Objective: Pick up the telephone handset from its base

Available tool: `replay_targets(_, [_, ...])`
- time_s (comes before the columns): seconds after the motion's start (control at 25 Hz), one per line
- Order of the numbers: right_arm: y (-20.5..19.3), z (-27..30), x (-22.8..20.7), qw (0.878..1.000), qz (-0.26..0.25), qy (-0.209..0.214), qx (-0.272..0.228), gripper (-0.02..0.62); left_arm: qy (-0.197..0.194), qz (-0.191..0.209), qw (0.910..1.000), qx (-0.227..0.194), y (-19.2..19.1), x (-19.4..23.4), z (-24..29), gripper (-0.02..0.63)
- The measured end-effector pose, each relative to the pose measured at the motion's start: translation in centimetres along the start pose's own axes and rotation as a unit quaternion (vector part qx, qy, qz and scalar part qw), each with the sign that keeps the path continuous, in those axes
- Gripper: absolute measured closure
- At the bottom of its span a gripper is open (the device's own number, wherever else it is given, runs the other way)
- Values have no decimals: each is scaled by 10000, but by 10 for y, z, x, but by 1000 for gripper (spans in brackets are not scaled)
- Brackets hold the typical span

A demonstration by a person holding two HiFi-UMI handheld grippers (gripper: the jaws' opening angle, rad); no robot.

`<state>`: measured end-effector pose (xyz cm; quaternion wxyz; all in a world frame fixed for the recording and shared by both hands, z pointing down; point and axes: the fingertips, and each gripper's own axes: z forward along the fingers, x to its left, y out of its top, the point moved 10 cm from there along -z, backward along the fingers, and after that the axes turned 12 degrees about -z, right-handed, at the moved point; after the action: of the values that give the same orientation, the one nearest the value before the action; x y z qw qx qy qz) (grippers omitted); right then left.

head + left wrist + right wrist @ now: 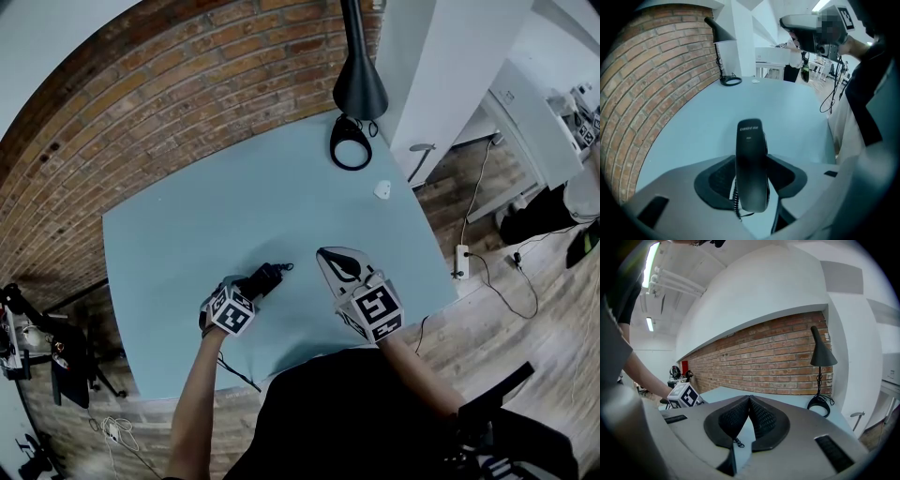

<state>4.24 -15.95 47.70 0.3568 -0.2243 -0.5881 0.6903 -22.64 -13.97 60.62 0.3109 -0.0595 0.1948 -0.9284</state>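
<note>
Layout:
- Blue-grey table [187,216] fills the middle of the head view, with a brick wall [141,103] across the upper left.
- Black lamp [359,84] stands at the table's far edge, top centre.
- A small white object [382,188] lies near the lamp, well apart from the work.
- No telephone base shows in any view, so I cannot tell whether the handset is clear of it.

Risks, as I judge them:
- The coiled cord [736,204] hangs off the handset's near end. If it runs taut on a further lift, it could tug the handset out of the grip or drag the unseen base along.
- The handset looks smooth and is pinched only on its narrow sides. Much of its length sticks out past the pads, so a quick swing could make it pivot or slide.

Tongs:
- Left gripper [752,164]: jaws stand fairly wide but are clamped on the telephone handset [751,140], with a pad against each side. The handset runs lengthwise up the lower centre of the left gripper view. In the head view it sits just left of centre, over the near half of the table.
- Right gripper [749,401]: jaw tips are together with nothing between them. It is held just right of the left one and touches nothing.
</note>
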Motion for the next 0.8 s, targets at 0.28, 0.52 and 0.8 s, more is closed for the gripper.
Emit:
replay_targets(0.28, [0,0,3,10000,-26,64,16,592,-81,-1,10000,41,0,0,6,406])
replay_targets(0.52, [-3,-2,-1,10000,7,7,73,592,-78,-25,9997,228,-8,-5,23,353])
replay_targets(0.8, [-3,0,1,9999,24,54,118,592,-156,-74,9993,325,-7,0,31,341])
